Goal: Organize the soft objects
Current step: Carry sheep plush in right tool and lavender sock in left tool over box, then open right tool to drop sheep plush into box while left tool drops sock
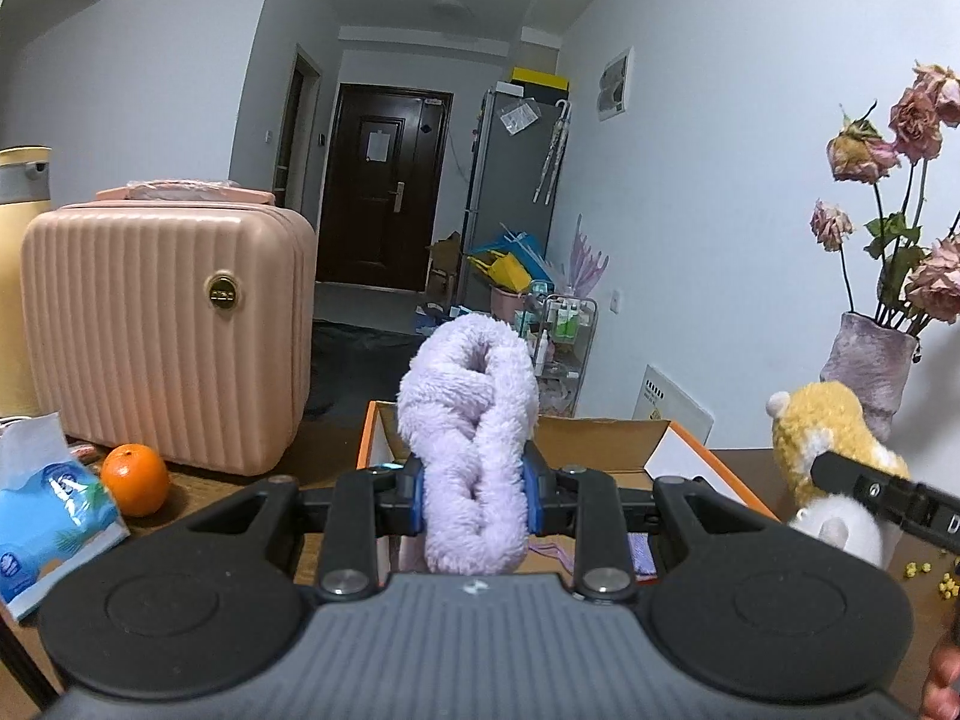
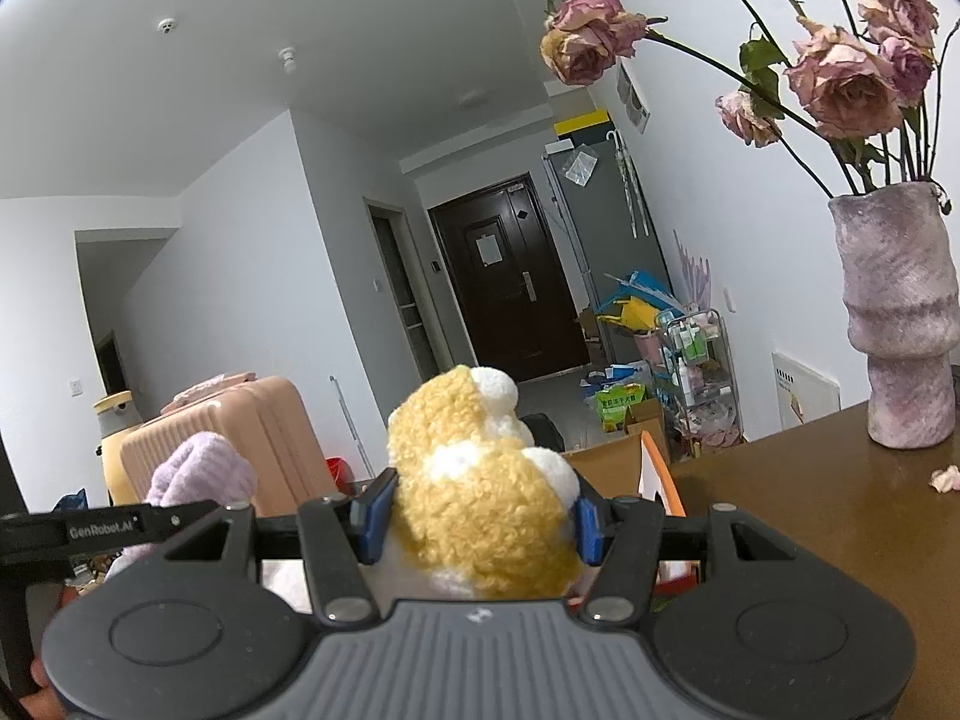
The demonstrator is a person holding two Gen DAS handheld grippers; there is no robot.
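Observation:
My left gripper [image 1: 476, 495] is shut on a fluffy lilac plush piece [image 1: 468, 414], whose looped upper part rises between the blue pads. Just beyond it sits an open cardboard box [image 1: 606, 444] with an orange rim. My right gripper [image 2: 477, 519] is shut on a yellow and white curly plush toy [image 2: 480, 480], held above the table. The same toy [image 1: 822, 444] shows at the right of the left wrist view with the right gripper's black finger across it. The lilac plush [image 2: 201, 471] appears low on the left in the right wrist view.
A pink ribbed suitcase [image 1: 168, 330], an orange [image 1: 134, 478] and a blue tissue pack [image 1: 48, 516] lie at the left on the brown table [image 2: 810, 516]. A purple vase [image 2: 900, 312] of dried roses stands at the right. Small yellow crumbs [image 1: 918, 570] dot the table.

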